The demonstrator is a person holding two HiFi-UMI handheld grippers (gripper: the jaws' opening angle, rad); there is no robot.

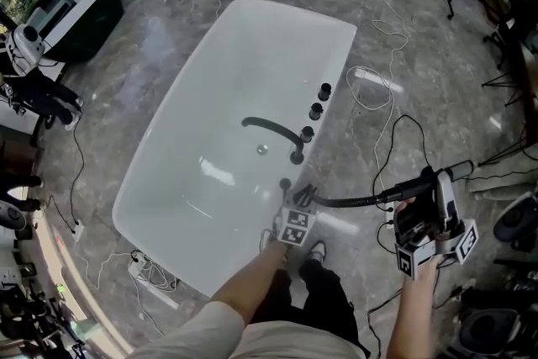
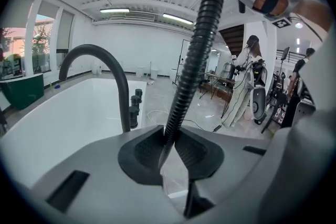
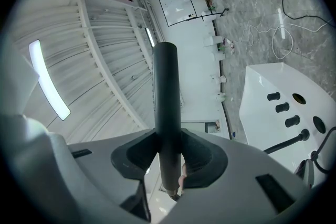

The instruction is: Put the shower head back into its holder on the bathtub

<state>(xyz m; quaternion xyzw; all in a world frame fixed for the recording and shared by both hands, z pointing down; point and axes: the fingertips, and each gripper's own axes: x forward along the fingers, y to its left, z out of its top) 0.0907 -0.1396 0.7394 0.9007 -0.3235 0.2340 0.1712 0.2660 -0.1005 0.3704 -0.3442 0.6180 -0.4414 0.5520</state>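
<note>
**Both grippers engaged; shower head off the tub**

Your left gripper [image 2: 168, 150] sits lowest and nearest, at bottom centre of the head view, over the near rim of the bathtub [image 1: 168, 181]. Its jaws are closed to a narrow gap on the black ribbed hose [image 2: 193, 60], which the dark pads pinch from both sides. From there the hose climbs to the upper right of the left gripper view.

Your right gripper [image 3: 169, 157] is at the lower right of the head view, over the grey floor [image 1: 437, 80] beside the tub. Its jaws are clamped on the shower head [image 3: 165, 107], a plain black rod standing straight up between the pads. The hose runs across from it to the left gripper. The shower head is off the tub and well to the right of the rim.

Further up the rim there is a dark round opening [image 1: 285, 183] just beyond the left gripper. Then come the curved black faucet [image 1: 273, 129], which arches over the basin, and a row of three black knobs [image 1: 316, 109].

Beyond the tub, white cables [image 1: 382, 88] trail across the floor. A person in pale clothing [image 2: 244, 86] stands in the background of the left gripper view.
</note>
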